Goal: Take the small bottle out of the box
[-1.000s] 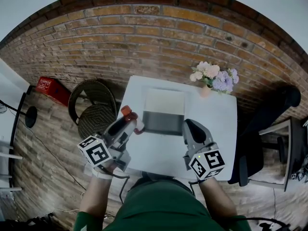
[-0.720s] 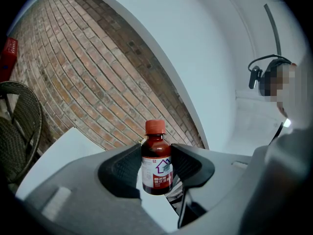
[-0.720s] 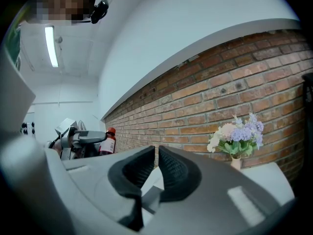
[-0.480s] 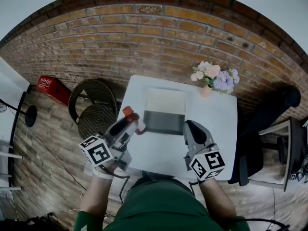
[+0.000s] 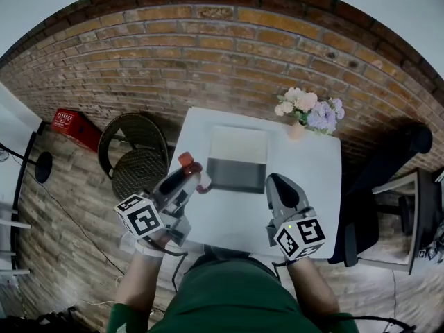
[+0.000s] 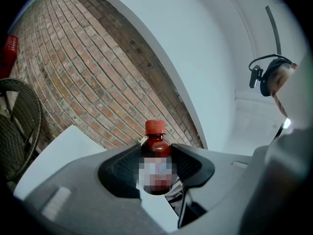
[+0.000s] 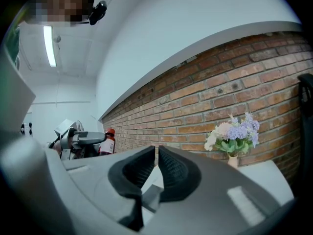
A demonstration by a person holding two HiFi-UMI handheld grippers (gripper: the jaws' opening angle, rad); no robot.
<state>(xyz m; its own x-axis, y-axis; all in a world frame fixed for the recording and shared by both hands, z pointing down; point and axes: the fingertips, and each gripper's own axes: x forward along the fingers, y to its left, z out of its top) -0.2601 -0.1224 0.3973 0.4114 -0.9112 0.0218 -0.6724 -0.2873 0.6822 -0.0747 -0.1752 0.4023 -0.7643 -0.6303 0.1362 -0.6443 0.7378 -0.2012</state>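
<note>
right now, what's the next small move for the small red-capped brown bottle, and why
Probably lower the bottle onto the white table beside the open grey box, then release. The left gripper is shut on the bottle, which is already outside the box.

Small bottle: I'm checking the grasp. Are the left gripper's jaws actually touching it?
Touching. In the left gripper view, the left gripper's jaws press against both sides of the small bottle, with no gap showing.
</note>
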